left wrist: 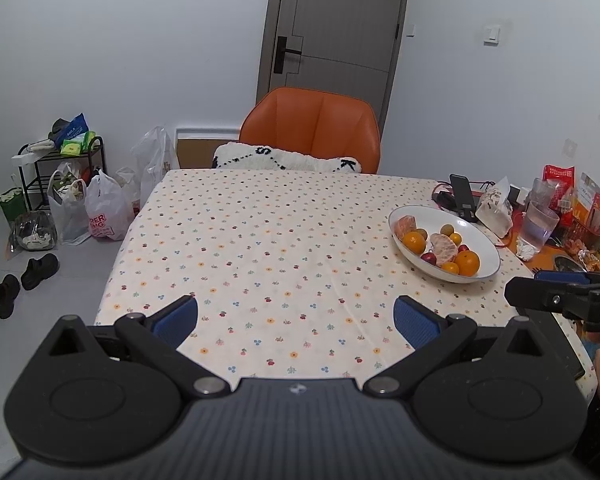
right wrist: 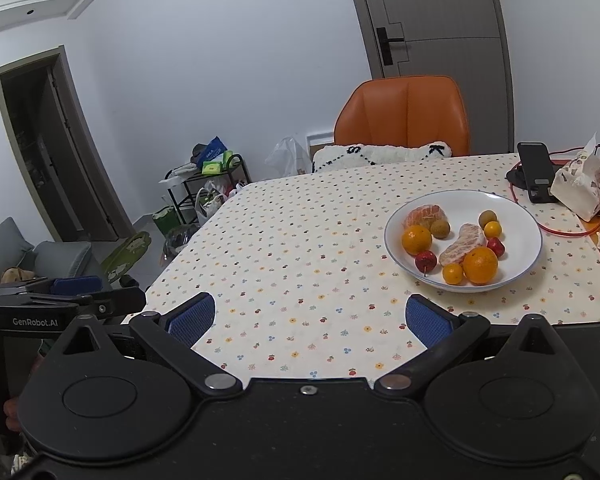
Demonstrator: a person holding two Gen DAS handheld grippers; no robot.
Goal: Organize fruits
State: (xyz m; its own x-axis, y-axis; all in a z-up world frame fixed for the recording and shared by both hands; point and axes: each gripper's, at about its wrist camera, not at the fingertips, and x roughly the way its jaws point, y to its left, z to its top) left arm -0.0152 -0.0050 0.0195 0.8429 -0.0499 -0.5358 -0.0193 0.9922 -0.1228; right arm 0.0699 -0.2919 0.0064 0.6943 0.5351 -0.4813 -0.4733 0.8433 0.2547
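Note:
A white bowl [right wrist: 516, 216] [left wrist: 420, 216] stands on the right side of the table. It holds oranges [right wrist: 480, 265] [left wrist: 467, 263], peeled citrus pieces [right wrist: 462, 244] [left wrist: 444, 248], small red fruits [right wrist: 425, 261], small brownish-green fruits [right wrist: 440, 228] and small kumquats [right wrist: 453, 273]. My left gripper [left wrist: 296, 320] is open above the near table edge, with nothing between its blue pads. My right gripper [right wrist: 310, 318] is open too, just short of the bowl and left of it. Each gripper shows at the edge of the other's view.
The table wears a dotted cloth [left wrist: 260, 240]. An orange chair [left wrist: 312, 128] with a white cushion stands at the far side. A phone on a stand [right wrist: 534, 172], a tissue pack [right wrist: 580, 184], a red cable, a glass [left wrist: 540, 228] and snack packets [left wrist: 580, 200] crowd the right edge. Bags and shoes lie on the floor at left.

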